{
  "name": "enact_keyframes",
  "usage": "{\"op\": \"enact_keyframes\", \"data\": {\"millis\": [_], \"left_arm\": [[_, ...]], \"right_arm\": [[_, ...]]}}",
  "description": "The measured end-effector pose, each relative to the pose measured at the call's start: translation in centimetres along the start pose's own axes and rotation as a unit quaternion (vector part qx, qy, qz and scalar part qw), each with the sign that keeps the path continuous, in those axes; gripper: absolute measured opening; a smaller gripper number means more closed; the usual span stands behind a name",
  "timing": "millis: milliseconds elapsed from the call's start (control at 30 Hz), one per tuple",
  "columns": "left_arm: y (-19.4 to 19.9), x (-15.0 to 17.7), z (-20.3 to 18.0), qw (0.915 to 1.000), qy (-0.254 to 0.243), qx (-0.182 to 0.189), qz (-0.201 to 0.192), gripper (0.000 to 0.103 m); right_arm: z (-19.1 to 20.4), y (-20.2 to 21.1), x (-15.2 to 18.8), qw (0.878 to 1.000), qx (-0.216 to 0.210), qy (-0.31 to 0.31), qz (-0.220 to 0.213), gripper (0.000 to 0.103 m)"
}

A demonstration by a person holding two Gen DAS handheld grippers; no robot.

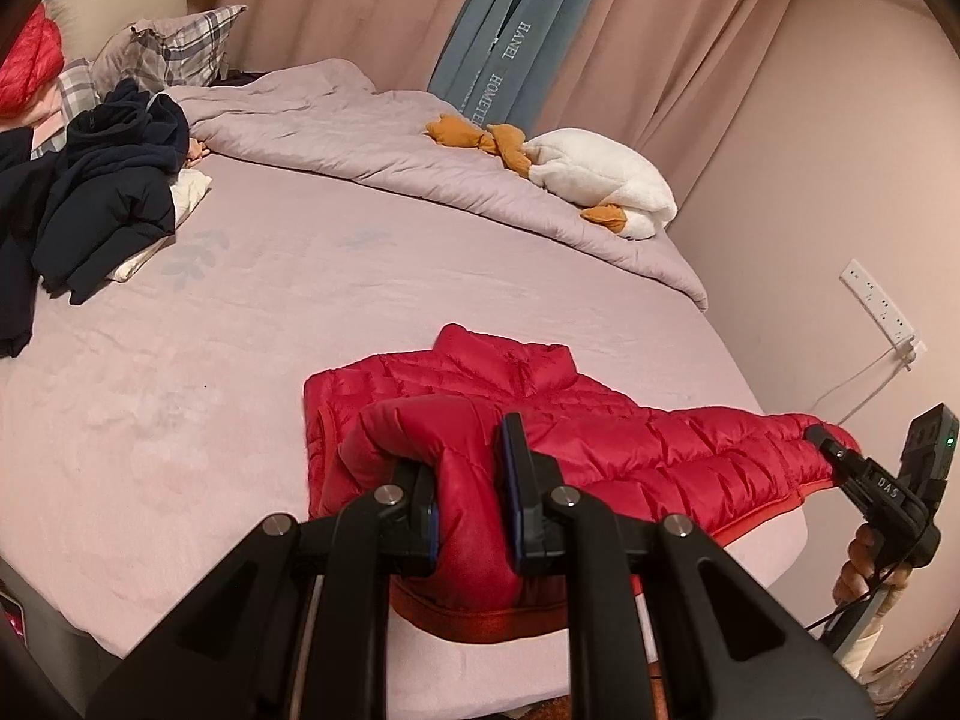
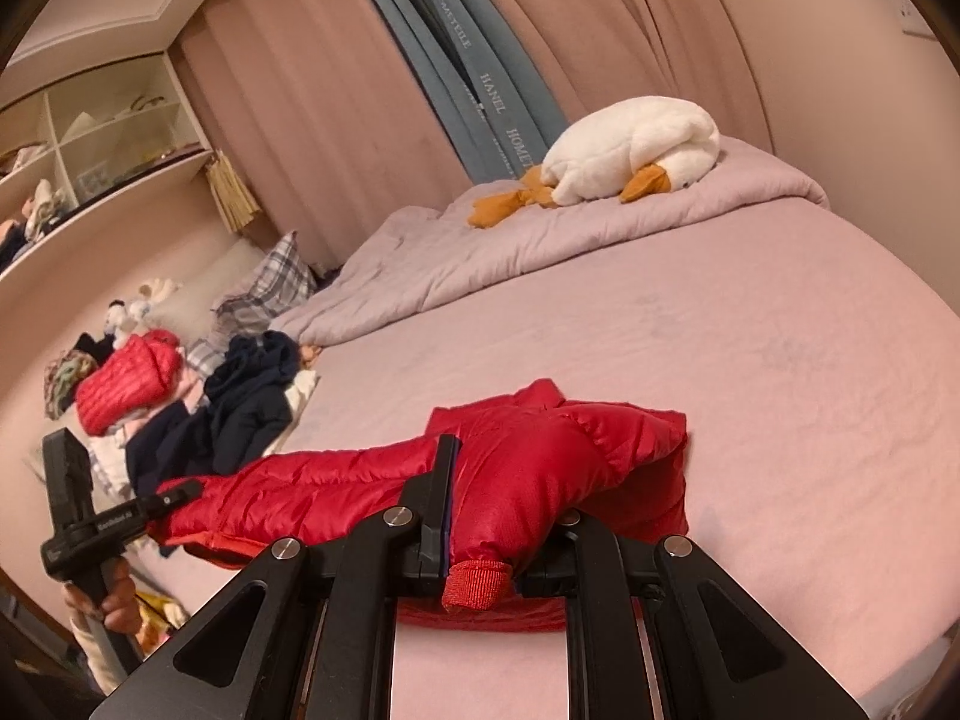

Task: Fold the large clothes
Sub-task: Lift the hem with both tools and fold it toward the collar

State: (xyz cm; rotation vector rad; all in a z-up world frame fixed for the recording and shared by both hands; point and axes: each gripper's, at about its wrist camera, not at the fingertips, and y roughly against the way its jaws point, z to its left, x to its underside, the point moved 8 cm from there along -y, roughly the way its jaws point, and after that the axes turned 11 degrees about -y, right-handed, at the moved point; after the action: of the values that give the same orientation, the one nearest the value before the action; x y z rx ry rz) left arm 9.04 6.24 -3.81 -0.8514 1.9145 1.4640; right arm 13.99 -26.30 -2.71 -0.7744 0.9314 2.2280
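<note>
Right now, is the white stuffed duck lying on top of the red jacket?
No, the white stuffed duck lies on the bunched quilt at the far side of the bed, well apart from the red jacket.

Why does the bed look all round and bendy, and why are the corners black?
Both wrist views use fisheye lenses: in the left one the bed bulges like a dome and the wall bows; in the right one the curtains curve and the shelves at the edge look soft. The black corners are the lens rim. The light is warm and pinkish, with a sheen on the red jacket.
</note>
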Motion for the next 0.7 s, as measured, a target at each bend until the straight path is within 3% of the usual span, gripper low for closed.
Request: {"op": "enact_keyframes", "data": {"millis": [700], "left_arm": [[-2.6, -0.7, 0.6, 0.9991, -0.015, -0.034, 0.018, 0.017]], "right_arm": [[-0.3, -2.1, -1.0, 0.999, 0.029, -0.002, -0.015, 0.015]]}}
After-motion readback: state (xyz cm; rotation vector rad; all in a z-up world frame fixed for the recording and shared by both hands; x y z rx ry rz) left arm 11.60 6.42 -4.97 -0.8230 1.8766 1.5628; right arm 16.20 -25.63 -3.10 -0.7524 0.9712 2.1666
